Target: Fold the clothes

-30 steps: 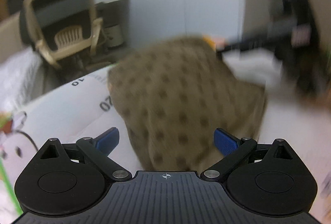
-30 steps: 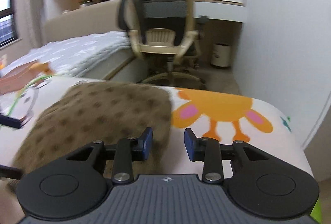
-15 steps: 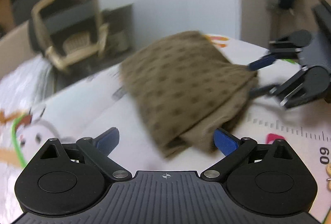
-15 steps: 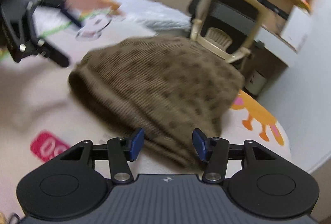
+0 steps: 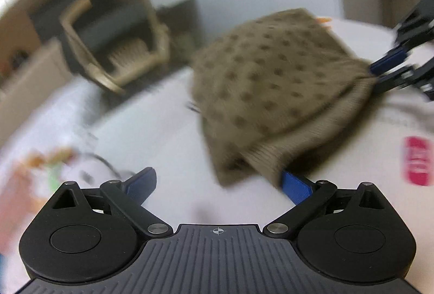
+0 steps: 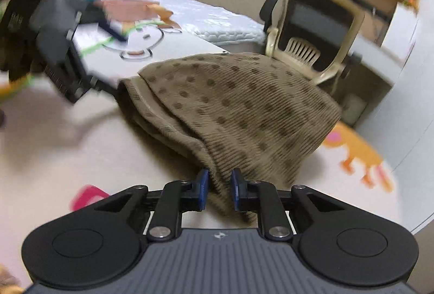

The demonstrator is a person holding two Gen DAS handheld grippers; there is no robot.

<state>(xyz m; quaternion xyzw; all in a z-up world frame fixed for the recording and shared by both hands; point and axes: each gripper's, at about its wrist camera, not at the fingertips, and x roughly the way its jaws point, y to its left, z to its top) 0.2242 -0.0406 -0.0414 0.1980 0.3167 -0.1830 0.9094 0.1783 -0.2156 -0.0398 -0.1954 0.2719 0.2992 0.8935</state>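
Observation:
A brown dotted knit garment (image 5: 271, 93) lies folded in a heap on a white printed mat (image 5: 152, 136). My left gripper (image 5: 218, 184) stands open wide at the near corner, and the ribbed hem drapes over its right finger (image 5: 295, 187). In the right wrist view the same garment (image 6: 244, 109) runs down between the blue pads of my right gripper (image 6: 219, 188), which is shut on its hem. The left wrist view shows the right gripper (image 5: 375, 75) at the garment's far corner. The left gripper (image 6: 116, 63) appears open at the garment's left end in the right wrist view.
A beige office chair (image 6: 312, 36) stands just beyond the mat's far edge, with a desk behind it. White bedding (image 6: 217, 20) lies at the back left. The mat carries an orange cartoon figure (image 6: 360, 153) and a pink label (image 5: 417, 161). A white wall closes the right side.
The right gripper's pads have closed in on the garment's hem. The left gripper has moved up to the near corner, so the hem now rests over its right finger.

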